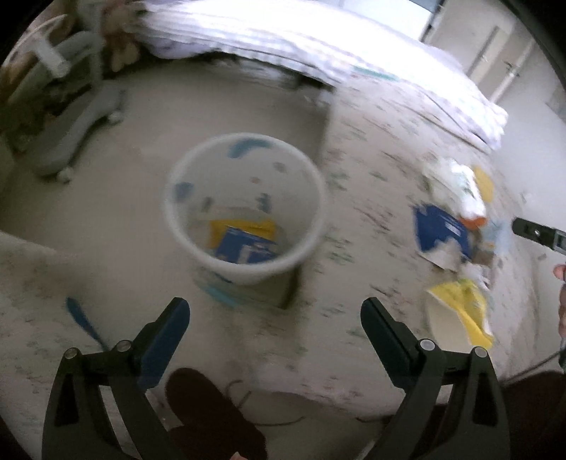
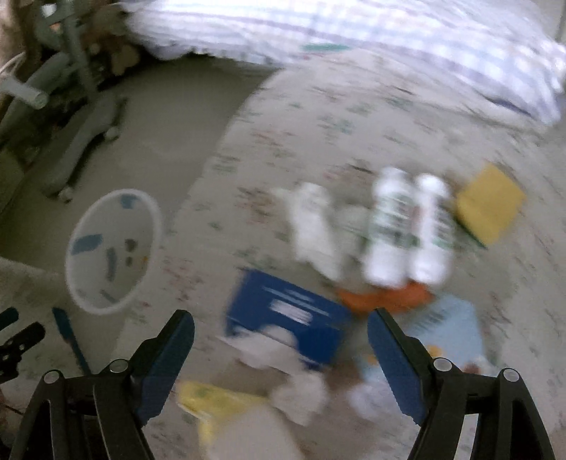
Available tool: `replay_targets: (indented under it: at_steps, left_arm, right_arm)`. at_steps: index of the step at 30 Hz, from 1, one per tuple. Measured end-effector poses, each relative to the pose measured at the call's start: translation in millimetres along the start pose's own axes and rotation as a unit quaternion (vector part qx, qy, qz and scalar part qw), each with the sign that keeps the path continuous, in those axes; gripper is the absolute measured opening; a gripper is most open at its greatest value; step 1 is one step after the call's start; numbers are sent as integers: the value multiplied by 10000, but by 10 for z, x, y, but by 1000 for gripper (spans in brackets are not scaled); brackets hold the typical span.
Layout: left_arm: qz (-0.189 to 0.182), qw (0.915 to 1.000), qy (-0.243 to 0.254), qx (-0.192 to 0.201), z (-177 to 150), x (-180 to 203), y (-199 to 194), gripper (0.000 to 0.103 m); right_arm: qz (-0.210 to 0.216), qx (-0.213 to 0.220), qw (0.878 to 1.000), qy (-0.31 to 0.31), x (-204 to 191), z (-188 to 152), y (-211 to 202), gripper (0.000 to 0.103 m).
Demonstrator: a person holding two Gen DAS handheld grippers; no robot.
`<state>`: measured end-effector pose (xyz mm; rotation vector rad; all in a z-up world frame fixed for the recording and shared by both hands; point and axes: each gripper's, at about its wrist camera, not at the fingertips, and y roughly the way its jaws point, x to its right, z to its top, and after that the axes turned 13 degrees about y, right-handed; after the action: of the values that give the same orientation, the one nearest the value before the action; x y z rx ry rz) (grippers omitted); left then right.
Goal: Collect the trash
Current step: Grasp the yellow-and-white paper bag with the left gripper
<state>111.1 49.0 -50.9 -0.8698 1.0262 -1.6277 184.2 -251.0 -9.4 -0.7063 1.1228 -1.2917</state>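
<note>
A white trash bin (image 1: 244, 208) stands on the floor beside the bed; blue and yellow packaging (image 1: 244, 240) lies inside it. It also shows in the right wrist view (image 2: 113, 251). My left gripper (image 1: 274, 318) is open and empty, above and just short of the bin. A pile of trash lies on the bed sheet (image 2: 318, 124): a blue box (image 2: 290, 315), two white bottles (image 2: 406, 230), a yellow packet (image 2: 490, 203), an orange wrapper (image 2: 382, 297), crumpled paper (image 2: 297, 392). My right gripper (image 2: 281, 325) is open and empty over the blue box. Both views are blurred.
A striped duvet (image 2: 353, 28) lies at the far side of the bed. A grey wheeled chair base (image 1: 70, 131) stands on the floor at left. A blue stick-like object (image 2: 70, 339) lies near the bin. A dark shoe (image 1: 212, 414) shows below my left gripper.
</note>
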Motion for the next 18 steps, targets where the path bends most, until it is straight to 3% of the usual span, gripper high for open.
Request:
replay_targets:
  at_steps: [8,18]
  left_arm:
    - [-857,9952,354,-308,60,708,123,99]
    - [-1612,9857,419,-273,223,1362,180,98]
  right_arm:
    - [-353,-63,9989,308,621,-132,-161,84]
    - [-583,-87,9970,504,1127,-278,-257,84]
